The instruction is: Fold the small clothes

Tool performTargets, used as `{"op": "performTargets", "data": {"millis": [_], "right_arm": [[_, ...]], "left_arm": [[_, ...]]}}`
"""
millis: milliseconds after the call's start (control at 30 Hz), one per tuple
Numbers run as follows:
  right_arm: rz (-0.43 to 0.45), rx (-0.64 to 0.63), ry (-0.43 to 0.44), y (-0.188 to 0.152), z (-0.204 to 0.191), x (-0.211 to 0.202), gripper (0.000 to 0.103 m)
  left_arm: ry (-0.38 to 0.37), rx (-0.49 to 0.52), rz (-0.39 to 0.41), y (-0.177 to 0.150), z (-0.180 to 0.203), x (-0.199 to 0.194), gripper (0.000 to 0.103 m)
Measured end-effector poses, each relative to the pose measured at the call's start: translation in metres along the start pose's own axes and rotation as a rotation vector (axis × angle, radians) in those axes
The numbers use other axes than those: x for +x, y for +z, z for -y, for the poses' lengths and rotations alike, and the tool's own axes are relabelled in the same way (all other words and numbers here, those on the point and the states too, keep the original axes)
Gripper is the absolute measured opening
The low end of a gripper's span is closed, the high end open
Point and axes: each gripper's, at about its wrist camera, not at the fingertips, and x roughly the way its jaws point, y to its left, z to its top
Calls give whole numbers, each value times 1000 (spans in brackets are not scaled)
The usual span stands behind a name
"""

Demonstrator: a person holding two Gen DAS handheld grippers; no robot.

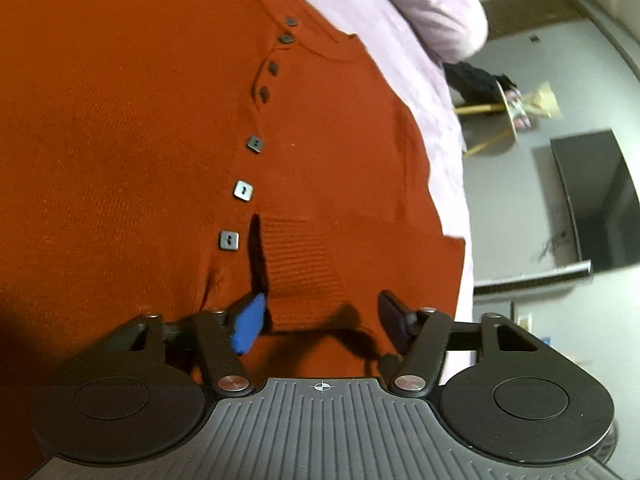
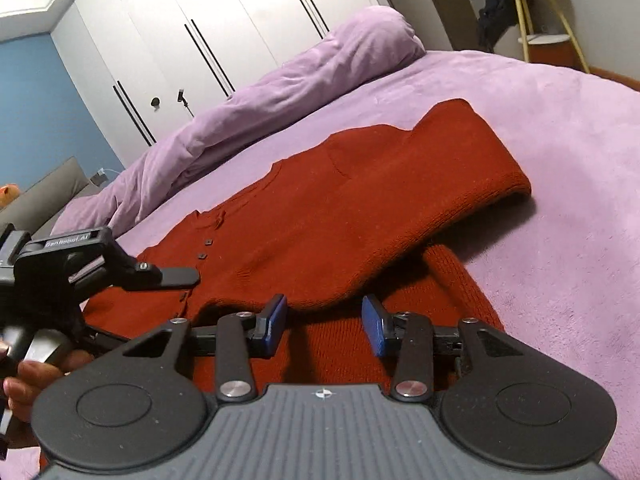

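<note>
In the left wrist view, a rust-red knit cardigan (image 1: 140,140) lay spread flat on a bed with a lilac blanket (image 1: 400,40), and it filled most of the picture. A row of small square grey buttons (image 1: 243,191) ran down its front. The left gripper (image 1: 320,316) hung over the ribbed bottom hem, close to the last button. Its two fingers stood apart, with red cloth under the gap, and it could not be seen that they pinched anything. One blue pad (image 1: 250,324) showed on the left finger. A puffy lilac duvet (image 1: 432,8) lay near the far edge of the bed. In the right wrist view, the same cardigan (image 2: 340,208) lay near the middle of the bed, with a sleeve (image 2: 460,176) folded across its body. The right gripper (image 2: 324,320) was over the near edge of the cardigan, just below the folded sleeve. Its blue-padded fingers (image 2: 376,328) were spread apart and held nothing. The left gripper (image 2: 176,276) showed at the left side, above the button row, with a hand (image 2: 36,376) under it. White wardrobe doors (image 2: 200,32) stood behind the bed.
</note>
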Motion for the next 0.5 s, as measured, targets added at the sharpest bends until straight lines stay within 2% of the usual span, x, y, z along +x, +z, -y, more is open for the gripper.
{"op": "performTargets", "data": {"millis": [67,133,200,233,267,367,500], "right_arm": [[7,-11,-5,-4,2,5,41],[13,-23,-10,-1,8,9,41],[17,-18,-6,5,12,0,41],[19,-11,-1,6,15,-7,41],[21,-4,5,8,18,-12,41],[24,1,11,7,19,-13,41],[25,-2,11,8,19,-13,41]], "left_arm": [[12,-11,-4,4,-2,4,42],[15,-37,-5,8,-5,8,36],[15,-38,-5,13,-6,12,27],[19,-39,-8,15,-6,12,18],[21,-37,-8,16,-6,13,15],[31,-17,10,19,-5,9,10],[43,116,75,26,14,-16,9]]}}
